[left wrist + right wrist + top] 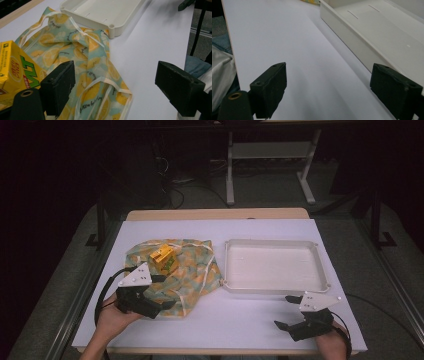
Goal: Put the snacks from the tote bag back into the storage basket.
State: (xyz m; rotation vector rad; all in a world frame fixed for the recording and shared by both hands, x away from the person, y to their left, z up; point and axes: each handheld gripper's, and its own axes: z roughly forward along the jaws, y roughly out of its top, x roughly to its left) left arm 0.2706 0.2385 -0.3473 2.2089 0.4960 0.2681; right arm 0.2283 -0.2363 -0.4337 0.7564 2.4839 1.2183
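— Left gripper (162, 292)?
— Jaws wide, over the lemon-print cloth (192, 270); yellow carton (162, 258) sits on it.
— Right gripper (289, 312)?
— Jaws wide, empty, just before the white tray (274, 288) on the counter (240, 320).

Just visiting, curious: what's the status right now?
Left gripper open over lemon-print cloth bag. Right gripper open, empty. Yellow drink carton on bag; white plastic tray empty.

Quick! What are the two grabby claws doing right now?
Left gripper: open, holding nothing, over the lemon-print cloth.
Right gripper: open, holding nothing, over the table beside the tray.
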